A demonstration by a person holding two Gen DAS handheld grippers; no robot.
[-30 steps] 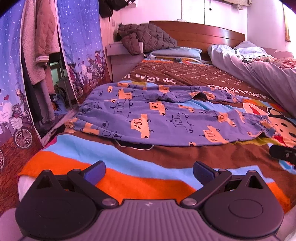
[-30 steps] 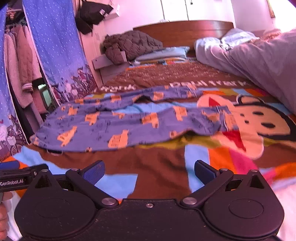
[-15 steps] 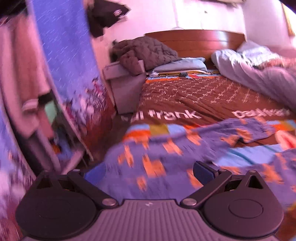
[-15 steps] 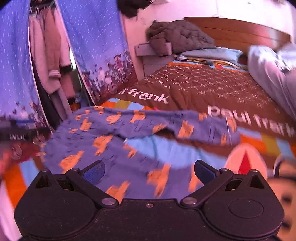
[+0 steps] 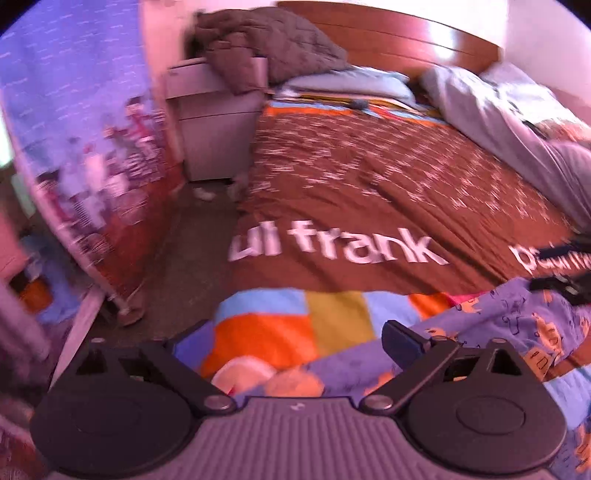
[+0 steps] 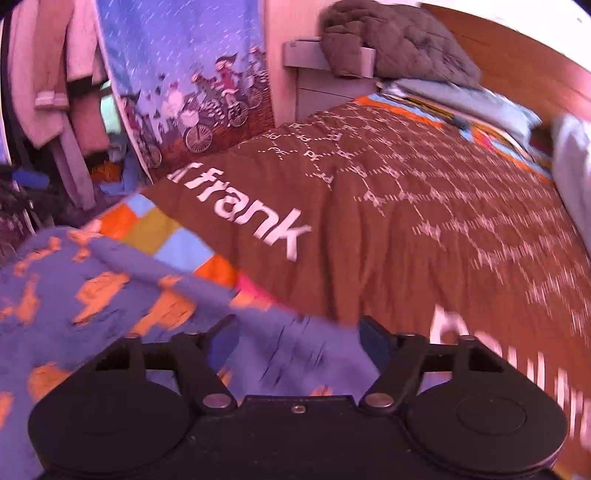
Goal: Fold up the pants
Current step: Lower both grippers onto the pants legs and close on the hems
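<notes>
The purple pants with orange car prints point(image 5: 509, 332) lie flat on the bedspread. In the left wrist view they fill the lower right, and my left gripper point(image 5: 291, 341) is open low over their far edge near the bed's left side. In the right wrist view the pants point(image 6: 92, 295) spread over the lower left, and my right gripper point(image 6: 295, 341) is open just above the far edge of a pant leg. The right gripper also shows at the right edge of the left wrist view point(image 5: 565, 273). Both views are motion-blurred.
The brown "paul frank" bedspread point(image 5: 369, 192) covers the bed. A grey quilt point(image 5: 517, 110) lies along the right side, a wooden headboard point(image 5: 406, 33) and pillows stand behind. A bedside cabinet point(image 5: 218, 122) and a blue curtain point(image 6: 192, 74) stand left of the bed.
Both grippers have moved forward over the pants toward their far edge and dropped lower. Both stayed open.
</notes>
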